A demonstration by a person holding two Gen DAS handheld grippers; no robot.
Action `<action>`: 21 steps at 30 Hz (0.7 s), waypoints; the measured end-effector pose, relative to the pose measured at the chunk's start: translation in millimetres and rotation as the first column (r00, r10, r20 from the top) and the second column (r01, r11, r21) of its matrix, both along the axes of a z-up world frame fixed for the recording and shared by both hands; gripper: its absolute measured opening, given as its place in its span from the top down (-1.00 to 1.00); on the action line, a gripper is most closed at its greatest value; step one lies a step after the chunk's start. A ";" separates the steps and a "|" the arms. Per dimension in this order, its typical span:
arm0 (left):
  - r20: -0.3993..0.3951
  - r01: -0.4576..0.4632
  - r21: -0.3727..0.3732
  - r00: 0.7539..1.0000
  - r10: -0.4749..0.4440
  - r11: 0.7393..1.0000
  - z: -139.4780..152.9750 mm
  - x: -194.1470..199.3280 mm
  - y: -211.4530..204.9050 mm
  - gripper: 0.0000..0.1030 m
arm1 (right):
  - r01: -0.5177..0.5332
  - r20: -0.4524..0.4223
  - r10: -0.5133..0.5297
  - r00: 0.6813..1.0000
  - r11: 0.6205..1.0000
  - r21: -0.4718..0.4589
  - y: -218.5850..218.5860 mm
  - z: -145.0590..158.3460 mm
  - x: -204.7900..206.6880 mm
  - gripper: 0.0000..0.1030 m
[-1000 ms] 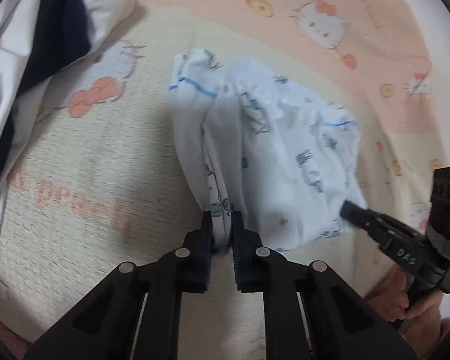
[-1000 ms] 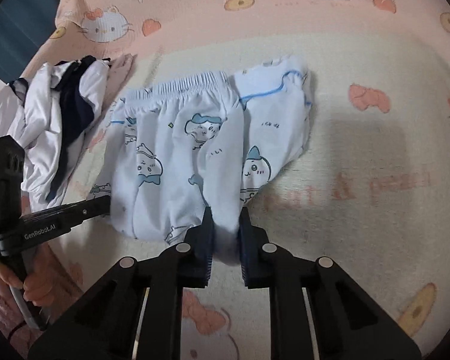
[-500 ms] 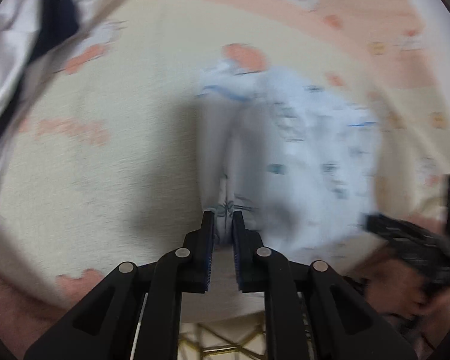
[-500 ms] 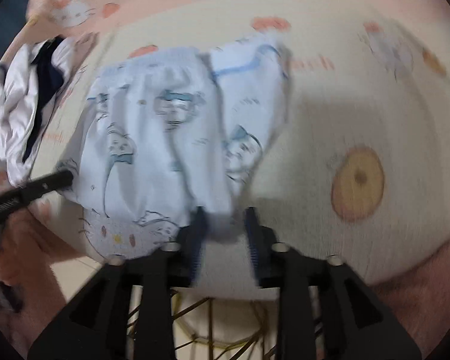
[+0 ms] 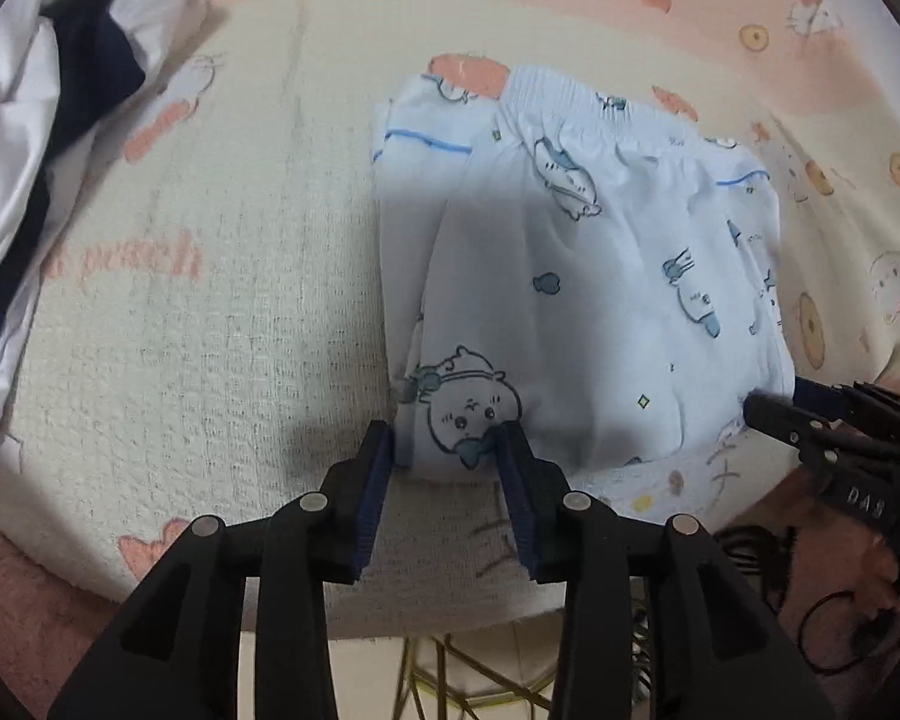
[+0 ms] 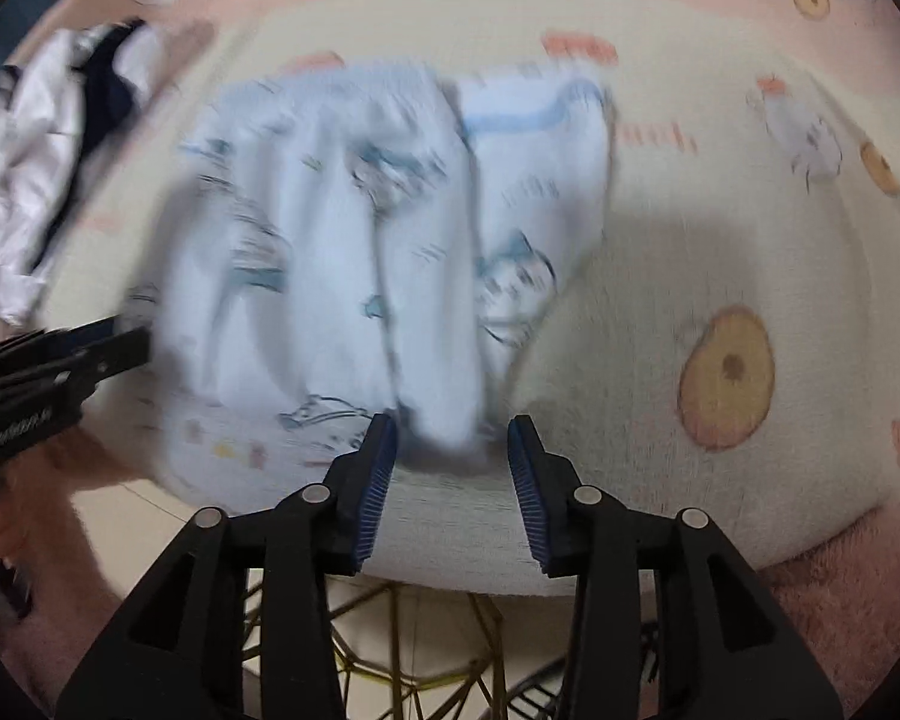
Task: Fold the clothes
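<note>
White-navy garment [image 5: 36,138] lies beside shorts [image 5: 570,300]

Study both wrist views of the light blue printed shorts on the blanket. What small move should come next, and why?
Probably lift both grippers clear. The left gripper and right gripper have jaws opening, each around the near edge of the folded shorts, which already lie flat on the blanket. Backing straight off should leave the fold undisturbed.

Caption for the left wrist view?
Left gripper jaws opening around the folded shorts' near edge on a cartoon-print blanket.
</note>
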State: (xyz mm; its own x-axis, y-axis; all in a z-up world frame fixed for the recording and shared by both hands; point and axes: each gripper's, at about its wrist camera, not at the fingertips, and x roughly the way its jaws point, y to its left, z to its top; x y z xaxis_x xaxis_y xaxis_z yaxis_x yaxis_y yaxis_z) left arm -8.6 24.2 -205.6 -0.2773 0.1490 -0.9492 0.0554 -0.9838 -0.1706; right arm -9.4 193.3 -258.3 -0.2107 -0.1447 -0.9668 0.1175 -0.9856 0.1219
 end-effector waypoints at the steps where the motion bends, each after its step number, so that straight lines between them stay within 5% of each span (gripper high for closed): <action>1: -0.004 -0.005 0.013 1.000 0.005 1.000 0.7 1.1 -1.8 0.26 | 0.007 -0.001 -0.007 1.000 1.000 -0.010 2.6 1.0 -0.2 0.19; 10: 0.006 -0.081 0.089 0.997 0.080 0.993 0.3 11.9 -19.4 0.27 | 0.089 -0.092 -0.092 0.991 0.995 -0.033 26.9 28.5 8.7 0.16; 12: 0.005 -0.063 0.124 0.998 0.063 0.990 -0.4 11.1 -15.8 0.72 | 0.055 -0.048 -0.054 0.997 0.998 0.016 25.1 18.1 6.7 0.16; 13: 0.001 -0.057 0.128 0.998 0.057 0.990 0.4 10.0 -13.9 0.75 | 0.041 -0.033 -0.040 0.999 0.999 0.031 24.0 13.8 6.7 0.16; 21: -0.157 -0.030 -0.035 0.987 0.025 0.999 28.2 0.8 11.4 0.86 | 0.068 -0.068 -0.065 0.996 0.996 0.050 34.5 16.7 8.7 0.16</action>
